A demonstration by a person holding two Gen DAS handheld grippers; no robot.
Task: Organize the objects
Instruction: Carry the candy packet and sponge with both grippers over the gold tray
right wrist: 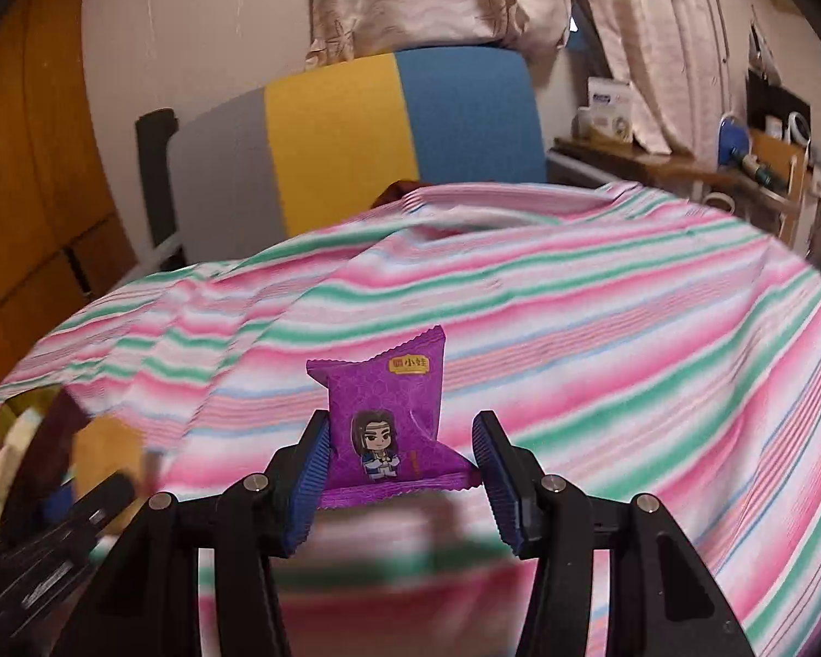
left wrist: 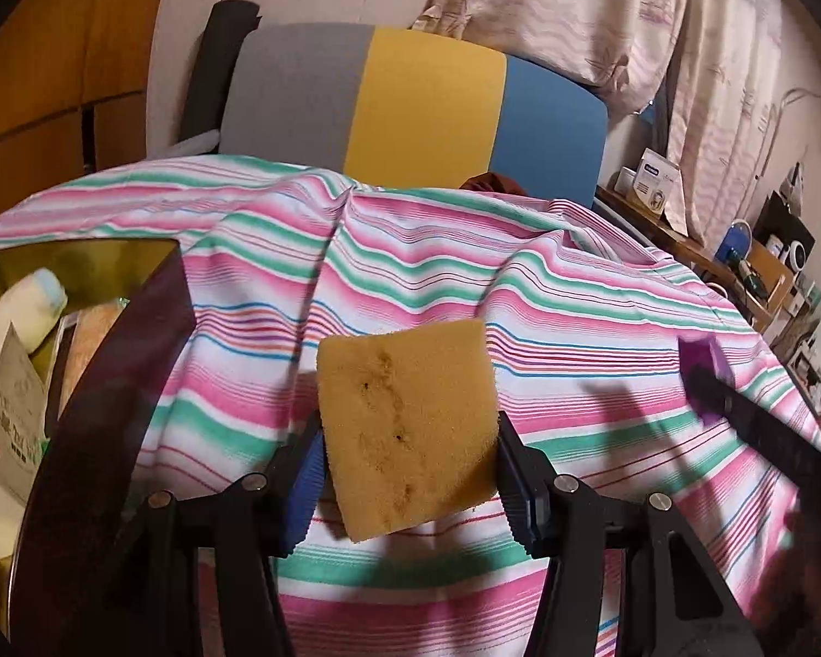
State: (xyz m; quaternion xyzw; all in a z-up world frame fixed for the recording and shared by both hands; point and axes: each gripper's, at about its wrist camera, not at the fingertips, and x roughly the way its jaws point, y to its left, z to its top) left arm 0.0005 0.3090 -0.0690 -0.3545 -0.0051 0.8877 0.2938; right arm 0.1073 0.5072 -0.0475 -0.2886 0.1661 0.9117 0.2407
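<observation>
My left gripper (left wrist: pixel 408 438) is shut on a yellow sponge (left wrist: pixel 405 421), which is tilted and held off the striped cloth (left wrist: pixel 547 295) between the blue pads. An open box (left wrist: pixel 153 323) with dark walls and a gold inside stands at the left, holding a white bottle (left wrist: pixel 33 306) and paper packets. My right gripper (right wrist: pixel 402 441) is shut on a purple snack packet (right wrist: pixel 388 416) with a cartoon figure, held upright above the cloth. In the left wrist view that packet (left wrist: pixel 703 353) shows at the right edge. The right wrist view shows the sponge (right wrist: pixel 104 449) blurred at lower left.
A chair with a grey, yellow and blue back (left wrist: pixel 421 104) stands behind the cloth-covered table. A wooden shelf (left wrist: pixel 684 241) crowded with small items runs along the right wall under pale curtains (left wrist: pixel 657 27). The striped cloth is wrinkled towards the far side.
</observation>
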